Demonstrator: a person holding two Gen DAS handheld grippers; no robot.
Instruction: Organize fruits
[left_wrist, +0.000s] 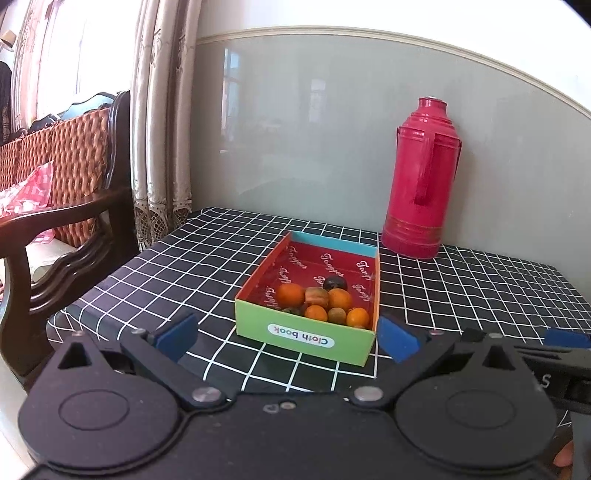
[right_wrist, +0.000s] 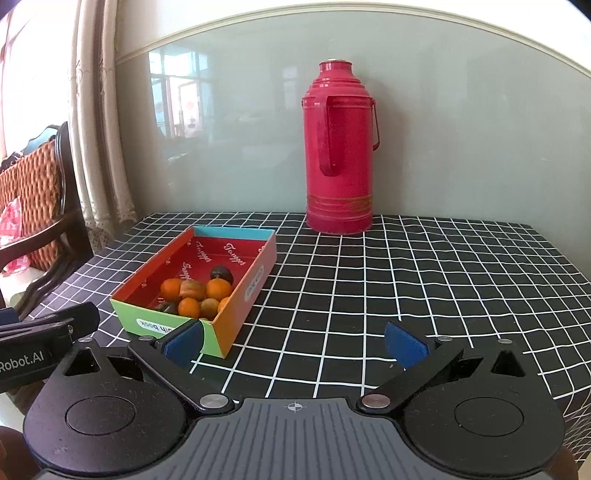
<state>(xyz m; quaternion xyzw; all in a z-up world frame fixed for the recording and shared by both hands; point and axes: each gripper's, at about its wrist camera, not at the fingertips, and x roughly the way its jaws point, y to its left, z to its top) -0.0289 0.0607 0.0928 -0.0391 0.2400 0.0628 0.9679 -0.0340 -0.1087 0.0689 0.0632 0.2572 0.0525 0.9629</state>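
A colourful cardboard box (left_wrist: 306, 332) with a red lining sits on the checked tablecloth; it also shows in the right wrist view (right_wrist: 236, 306). Several small fruits lie in its near end: orange ones (left_wrist: 291, 294) (right_wrist: 218, 289), a dark one (left_wrist: 335, 283) (right_wrist: 221, 273) and a brownish one (left_wrist: 316, 295). My left gripper (left_wrist: 288, 338) is open and empty, just in front of the box's near wall. My right gripper (right_wrist: 295, 341) is open and empty, to the right of the box, its left finger (right_wrist: 183, 341) near the box's front corner.
A tall red thermos (left_wrist: 421, 177) (right_wrist: 340, 147) stands at the back of the table against the grey wall. A dark wooden chair (left_wrist: 66, 206) with an orange cushion stands left of the table, by curtains (left_wrist: 162, 129). The table edge (right_wrist: 576, 391) drops off at right.
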